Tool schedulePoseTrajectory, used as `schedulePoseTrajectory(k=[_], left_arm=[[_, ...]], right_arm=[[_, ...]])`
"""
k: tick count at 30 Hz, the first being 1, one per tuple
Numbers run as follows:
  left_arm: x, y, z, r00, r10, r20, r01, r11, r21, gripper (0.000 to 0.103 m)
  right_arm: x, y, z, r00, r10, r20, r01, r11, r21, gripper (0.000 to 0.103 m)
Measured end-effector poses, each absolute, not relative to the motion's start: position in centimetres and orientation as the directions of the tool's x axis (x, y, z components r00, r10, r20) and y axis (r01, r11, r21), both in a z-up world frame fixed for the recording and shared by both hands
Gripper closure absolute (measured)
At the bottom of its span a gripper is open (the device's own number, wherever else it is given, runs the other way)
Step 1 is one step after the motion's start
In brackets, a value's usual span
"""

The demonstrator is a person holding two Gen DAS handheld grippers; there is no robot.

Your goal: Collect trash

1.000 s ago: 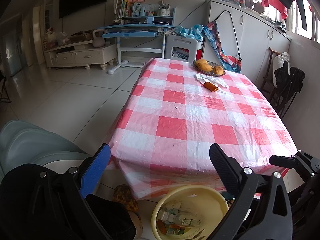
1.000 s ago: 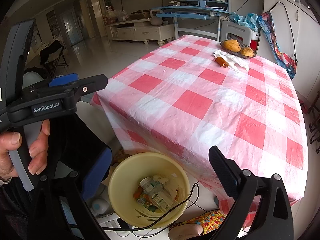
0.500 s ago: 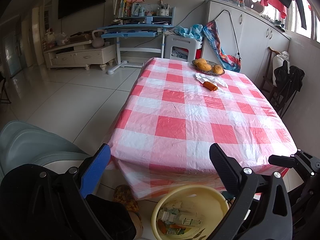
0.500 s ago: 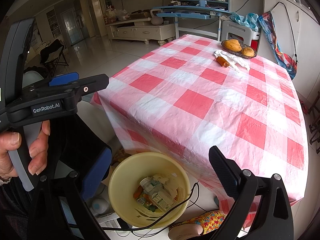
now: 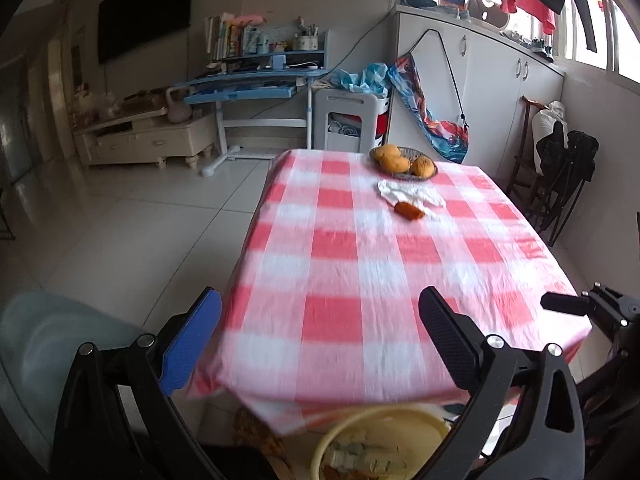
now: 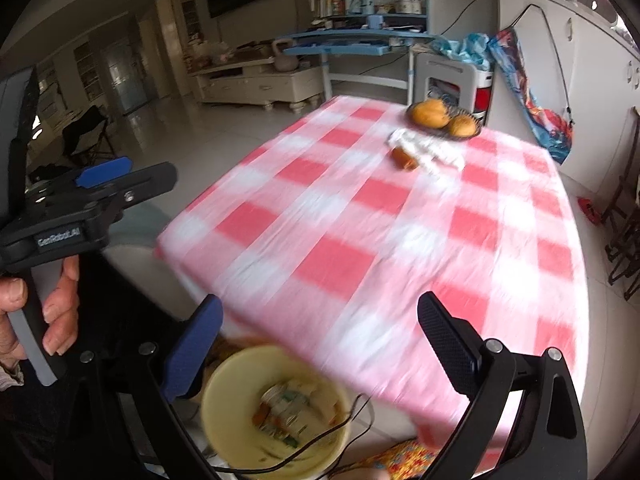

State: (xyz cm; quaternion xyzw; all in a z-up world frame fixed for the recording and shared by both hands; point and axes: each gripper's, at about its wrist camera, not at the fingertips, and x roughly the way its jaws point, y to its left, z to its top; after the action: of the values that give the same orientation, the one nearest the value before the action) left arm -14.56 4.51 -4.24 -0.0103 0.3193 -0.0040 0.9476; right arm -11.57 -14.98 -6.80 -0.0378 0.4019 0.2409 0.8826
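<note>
Orange wrapper (image 6: 403,158) — far beyond wide-spread right claw (image 6: 318,338).

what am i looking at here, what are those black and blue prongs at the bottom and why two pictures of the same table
There is no robot here: a person holds a hand-held two-finger gripper in each hand, and each gripper carries a wide-angle camera looking forward along its fingers. The prongs are those fingers.

One picture comes from the left gripper, the other from the right gripper. Both are open and hold nothing. In the right view you also see the left gripper from the side, with the person's hand around its handle.

On the red and white checked tablecloth, at the far end, lie a dark basket of orange fruit, a crumpled white wrapper and a small orange piece beside it.

On the floor at the near edge stands a yellow plastic bin with trash inside.
</note>
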Motion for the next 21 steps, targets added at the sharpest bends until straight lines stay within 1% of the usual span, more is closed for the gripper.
schedulePoseTrajectory(k=[6,7,9,13,18,21], left_arm=[[-8.9,4.5,-2.8,0.801,-0.009,-0.599,0.01,1.0,-0.001,0.007],[-7.9,4.5,-2.8,0.797,-0.009,-0.603,0.01,1.0,-0.001,0.007],[-5.8,4.5,-2.8,0.789,-0.007,-0.614,0.006,1.0,-0.003,0.007],[-1.7,5.0,-3.0,0.775,0.001,-0.632,-0.021,0.999,-0.024,0.007],[1.8,5.4,-3.7,0.76,0.0,-0.65,-0.036,0.998,-0.041,0.007],[3.4,5.2,-4.1,0.751,-0.007,-0.66,-0.027,0.999,-0.04,0.007]], right_arm=[[-5.3,-14.7,-6.2,0.588,0.391,-0.708,-0.439,0.89,0.127,0.01],[-3.9,-14.6,-6.3,0.59,0.39,-0.707,-0.433,0.892,0.13,0.012],[-1.7,-14.4,-6.6,0.589,0.382,-0.712,-0.423,0.897,0.131,0.022],[2.6,-13.6,-7.6,0.582,0.369,-0.724,-0.417,0.901,0.124,0.027],[6.0,-12.6,-9.5,0.553,0.356,-0.753,-0.412,0.903,0.125,0.041],[7.6,-12.4,-10.5,0.538,0.347,-0.768,-0.4,0.907,0.13,0.045]])
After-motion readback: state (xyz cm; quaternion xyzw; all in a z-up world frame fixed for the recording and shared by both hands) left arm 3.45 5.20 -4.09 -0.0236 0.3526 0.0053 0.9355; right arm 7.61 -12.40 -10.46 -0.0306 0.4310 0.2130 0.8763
